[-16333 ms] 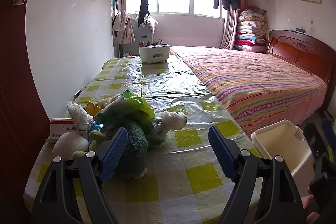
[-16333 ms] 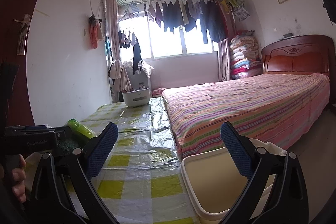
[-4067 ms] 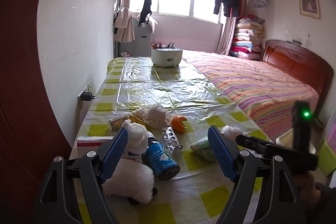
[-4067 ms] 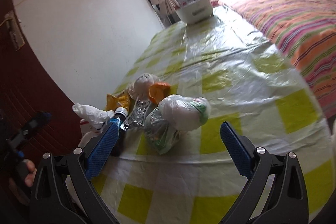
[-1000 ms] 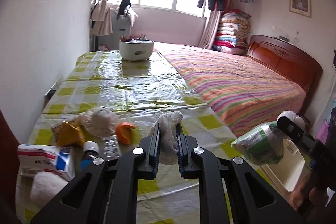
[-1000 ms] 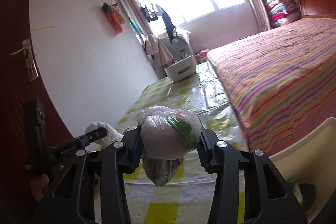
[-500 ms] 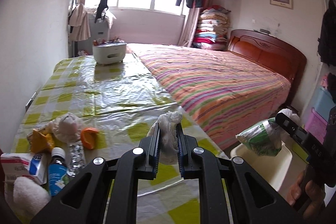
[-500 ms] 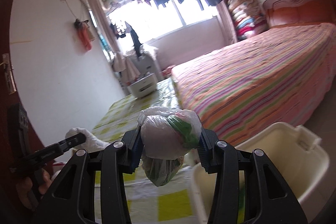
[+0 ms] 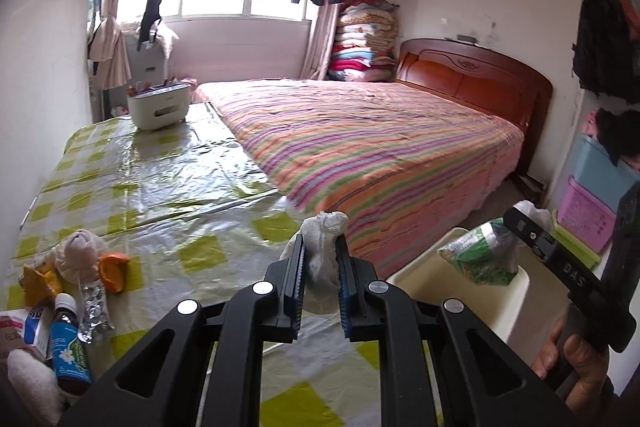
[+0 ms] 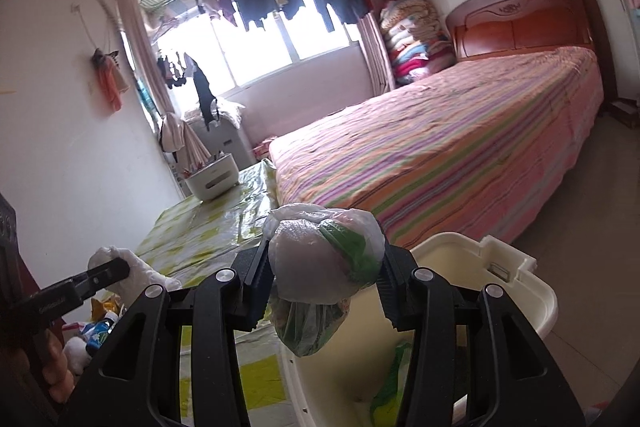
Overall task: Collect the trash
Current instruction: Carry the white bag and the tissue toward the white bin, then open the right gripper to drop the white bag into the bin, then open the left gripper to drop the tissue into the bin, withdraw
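- Left gripper pinches a crumpled white wad over the table edge.
- Right gripper clamps a knotted plastic bag (seemingly above the cream bin).
- Released early, the wad could miss the bin.

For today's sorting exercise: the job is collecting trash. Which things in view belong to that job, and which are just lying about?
Part of the job:
- white crumpled bag, clamped in the left gripper
- knotted bag with green inside, in the right gripper
- cream bin

Just lying about:
- blue-labelled bottle
- white organiser box
- striped bed
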Demonstrator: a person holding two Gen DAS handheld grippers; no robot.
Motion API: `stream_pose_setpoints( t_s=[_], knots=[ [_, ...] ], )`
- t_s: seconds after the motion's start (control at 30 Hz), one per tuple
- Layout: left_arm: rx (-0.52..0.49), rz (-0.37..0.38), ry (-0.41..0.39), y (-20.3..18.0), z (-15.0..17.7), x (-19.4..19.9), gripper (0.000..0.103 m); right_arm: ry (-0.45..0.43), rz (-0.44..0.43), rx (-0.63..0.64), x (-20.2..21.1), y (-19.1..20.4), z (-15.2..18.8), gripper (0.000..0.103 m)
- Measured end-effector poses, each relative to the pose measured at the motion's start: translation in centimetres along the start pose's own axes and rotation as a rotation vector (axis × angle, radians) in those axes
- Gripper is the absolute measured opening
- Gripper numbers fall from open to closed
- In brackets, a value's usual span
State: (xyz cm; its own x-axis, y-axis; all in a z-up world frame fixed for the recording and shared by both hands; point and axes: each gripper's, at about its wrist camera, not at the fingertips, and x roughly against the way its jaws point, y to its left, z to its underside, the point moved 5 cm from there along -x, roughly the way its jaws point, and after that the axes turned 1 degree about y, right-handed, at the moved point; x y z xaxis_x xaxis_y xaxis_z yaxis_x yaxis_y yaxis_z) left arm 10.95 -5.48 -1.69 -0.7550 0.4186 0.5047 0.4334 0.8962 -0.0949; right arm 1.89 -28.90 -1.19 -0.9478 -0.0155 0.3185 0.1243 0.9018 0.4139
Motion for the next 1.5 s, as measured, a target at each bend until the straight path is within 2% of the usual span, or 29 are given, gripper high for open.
stream_pose_setpoints(
  t_s=[0.23, 0.33, 0.43, 0.6, 0.93, 1.1, 1.23, 1.27, 1.3, 1.4, 1.5],
  knots=[
    [-0.027, 0.022, 0.014, -1.7, 0.0, -0.6, 0.014, -0.012, 0.008, -0.015, 0.3, 0.0, -0.3, 0.047],
    [-0.034, 0.036, 0.018, -2.1, -0.1, -1.0, 0.014, -0.018, 0.019, -0.023, 0.4, -0.3, -0.4, 0.059],
    [-0.043, 0.052, 0.025, -2.9, 0.0, -1.3, 0.014, -0.048, 0.028, -0.037, 1.2, -0.8, -0.5, 0.067],
    [-0.052, 0.087, 0.040, -4.2, 0.2, -2.0, 0.014, -0.092, 0.021, -0.078, 2.2, -1.3, -1.1, 0.067],
    [-0.059, 0.213, 0.065, -8.4, 0.1, -3.2, 0.014, -0.194, 0.016, -0.145, 4.4, -3.1, -2.0, 0.072],
    [-0.108, 0.256, 0.097, -11.2, 0.8, -4.3, 0.015, -0.204, 0.020, -0.183, 4.7, -4.4, -2.1, 0.072],
    [-0.146, 0.258, 0.109, -12.7, 1.5, -5.1, 0.016, -0.204, 0.015, -0.212, 4.7, -5.1, -2.1, 0.072],
    [-0.156, 0.264, 0.121, -13.1, 1.8, -5.3, 0.018, -0.203, 0.013, -0.217, 4.7, -5.2, -2.0, 0.072],
    [-0.165, 0.266, 0.131, -13.4, 2.0, -5.6, 0.025, -0.201, 0.012, -0.221, 4.7, -5.3, -2.0, 0.072],
    [-0.194, 0.231, 0.114, -14.1, 2.5, -5.6, 0.074, -0.197, 0.006, -0.225, 4.6, -5.4, -2.0, 0.073],
    [-0.232, 0.211, 0.060, -14.5, 2.6, -4.9, 0.076, -0.198, 0.003, -0.230, 4.6, -5.6, -2.0, 0.073]
  ],
)
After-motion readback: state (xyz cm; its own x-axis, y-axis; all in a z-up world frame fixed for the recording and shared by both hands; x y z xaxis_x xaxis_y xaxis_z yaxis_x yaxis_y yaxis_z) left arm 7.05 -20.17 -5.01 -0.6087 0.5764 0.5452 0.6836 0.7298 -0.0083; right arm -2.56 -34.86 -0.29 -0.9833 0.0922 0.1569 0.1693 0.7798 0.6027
